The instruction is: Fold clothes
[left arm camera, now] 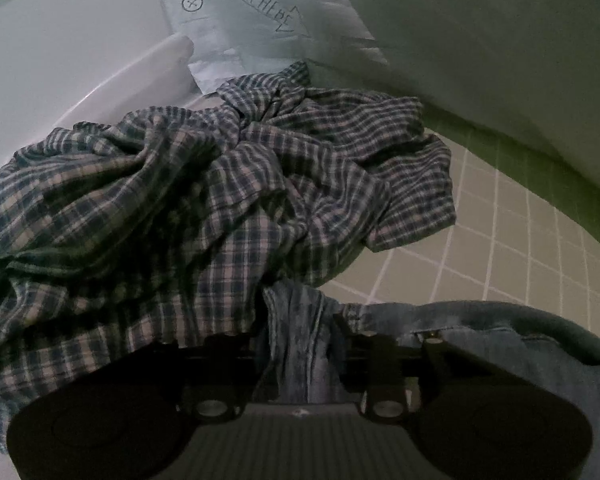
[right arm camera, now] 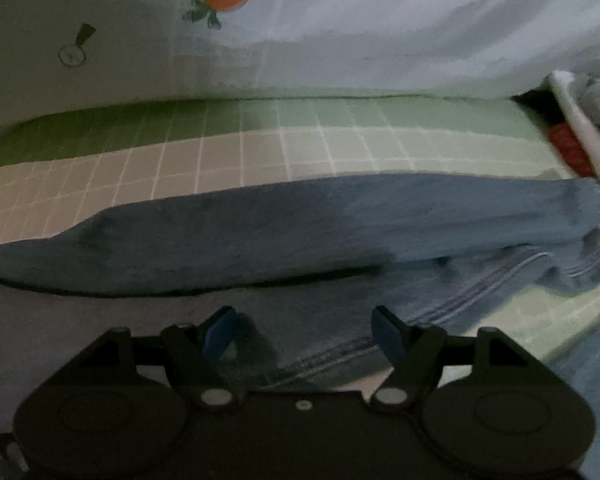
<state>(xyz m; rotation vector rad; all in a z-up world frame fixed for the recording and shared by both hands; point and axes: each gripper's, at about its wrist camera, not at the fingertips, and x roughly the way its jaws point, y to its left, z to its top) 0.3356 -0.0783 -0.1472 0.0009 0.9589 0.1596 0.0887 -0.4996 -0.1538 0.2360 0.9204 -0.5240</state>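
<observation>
my left hand-held gripper is clamped on a bunched fold of the denim garment; my right hand-held gripper is spread wide just above the same denim on the bed sheet. i'd pinch the seam edge squarely before lifting, keeping clear of the crumpled plaid shirt beyond.

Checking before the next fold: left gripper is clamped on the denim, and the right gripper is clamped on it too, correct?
Not quite. The right gripper is open, its jaws apart above the denim, as the right wrist view shows. The left gripper is indeed clamped on the denim.
</observation>
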